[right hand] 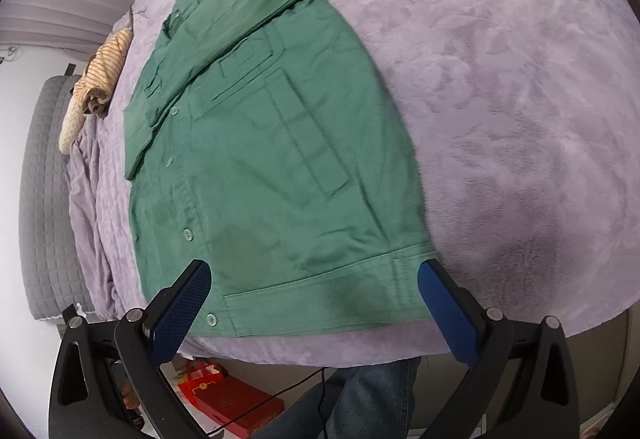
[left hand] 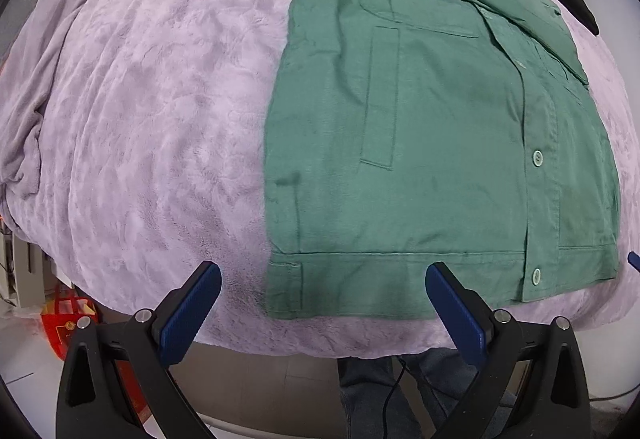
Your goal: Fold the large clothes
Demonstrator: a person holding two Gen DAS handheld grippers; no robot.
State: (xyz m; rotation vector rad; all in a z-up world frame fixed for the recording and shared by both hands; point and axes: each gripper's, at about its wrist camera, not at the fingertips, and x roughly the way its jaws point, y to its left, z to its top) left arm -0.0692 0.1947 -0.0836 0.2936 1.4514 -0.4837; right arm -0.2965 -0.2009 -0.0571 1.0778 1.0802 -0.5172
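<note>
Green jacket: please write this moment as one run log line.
green jacket partly folded, flat on purple blanket | left gripper open | right gripper open | nothing held

Jacket (left hand: 432, 143) flat on blanket (left hand: 152, 119); striped garment (right hand: 108, 67) beyond, near blanket's edge.

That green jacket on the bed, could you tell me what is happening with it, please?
A person is folding the green jacket with two hand-held grippers. It lies buttoned and flat on a lilac blanket, with its sleeves already folded in across the chest. The left hand-held gripper and the right hand-held gripper are both open and empty, poised at the hem nearest the person. The lengthwise fold is not yet made.
</note>
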